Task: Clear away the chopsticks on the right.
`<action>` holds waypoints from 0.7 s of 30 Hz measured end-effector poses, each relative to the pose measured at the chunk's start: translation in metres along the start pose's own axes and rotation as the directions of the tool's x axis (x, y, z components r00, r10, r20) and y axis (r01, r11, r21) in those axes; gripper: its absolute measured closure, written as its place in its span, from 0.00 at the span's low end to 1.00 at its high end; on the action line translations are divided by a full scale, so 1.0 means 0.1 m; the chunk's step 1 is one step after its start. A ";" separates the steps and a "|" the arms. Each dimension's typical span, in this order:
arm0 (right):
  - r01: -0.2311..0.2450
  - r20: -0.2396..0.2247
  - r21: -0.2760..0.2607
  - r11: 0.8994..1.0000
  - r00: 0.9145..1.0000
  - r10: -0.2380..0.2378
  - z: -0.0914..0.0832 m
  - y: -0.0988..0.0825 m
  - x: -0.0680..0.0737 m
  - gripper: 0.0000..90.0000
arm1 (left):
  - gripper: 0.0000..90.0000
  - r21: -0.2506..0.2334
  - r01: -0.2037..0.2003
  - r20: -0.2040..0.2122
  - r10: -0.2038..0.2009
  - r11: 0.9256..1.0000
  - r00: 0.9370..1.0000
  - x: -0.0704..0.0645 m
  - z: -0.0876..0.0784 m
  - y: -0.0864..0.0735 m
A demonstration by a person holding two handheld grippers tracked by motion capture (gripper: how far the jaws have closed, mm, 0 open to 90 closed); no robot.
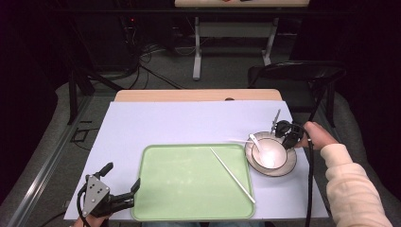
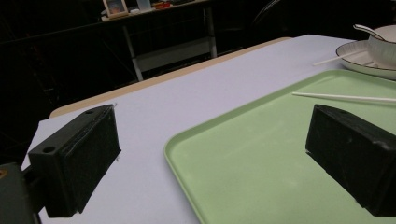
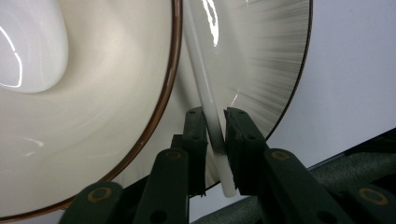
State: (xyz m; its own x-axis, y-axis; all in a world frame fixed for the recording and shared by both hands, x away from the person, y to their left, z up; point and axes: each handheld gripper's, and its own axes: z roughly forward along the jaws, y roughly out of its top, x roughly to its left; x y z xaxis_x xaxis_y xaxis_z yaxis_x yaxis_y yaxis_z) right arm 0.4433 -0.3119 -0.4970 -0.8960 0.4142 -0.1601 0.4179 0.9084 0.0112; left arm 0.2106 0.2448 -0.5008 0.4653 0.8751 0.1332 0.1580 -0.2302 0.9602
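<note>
One chopstick [image 3: 205,100] is being clamped by my right hand-held gripper [image 3: 215,140] over the plate [image 3: 261,60]; my left hand-held gripper [image 2: 210,158] is standing apart beside the tray [image 2: 261,154].

Pale lilac-white sheet [image 1: 179,123] covers most of a light-wood rectangular tabletop [image 1: 189,95]. Black metal folding chair [image 1: 302,71] just past its far-right corner. 2nd light-wood table on white metal legs [image 1: 196,52] well behind, black cables [image 1: 156,52] on the grey floor beside it
</note>
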 end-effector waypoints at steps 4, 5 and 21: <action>-0.019 0.015 -0.020 1.000 1.000 0.019 0.01 -0.02 0.01 0.93 | 0.03 -0.002 -0.001 0.001 0.001 1.000 1.000 0.00 0.00 0.00; -0.029 0.015 -0.025 0.999 0.999 0.030 0.01 -0.03 0.01 0.93 | 0.03 -0.002 0.001 0.000 -0.001 1.000 1.000 0.00 0.00 0.00; -0.120 0.107 -0.087 0.989 0.986 0.129 -0.33 -0.03 0.09 0.94 | 0.03 -0.001 -0.002 0.001 0.002 1.000 1.000 0.00 0.00 0.00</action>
State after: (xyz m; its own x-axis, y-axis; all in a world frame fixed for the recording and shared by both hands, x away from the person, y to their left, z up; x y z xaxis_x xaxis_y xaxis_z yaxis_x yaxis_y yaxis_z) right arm 0.4287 -0.3089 -0.4657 -0.8133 0.5193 -0.2624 0.5076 0.8537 0.1163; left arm 0.2105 0.2447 -0.5006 0.4665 0.8741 0.1353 0.1561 -0.2320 0.9601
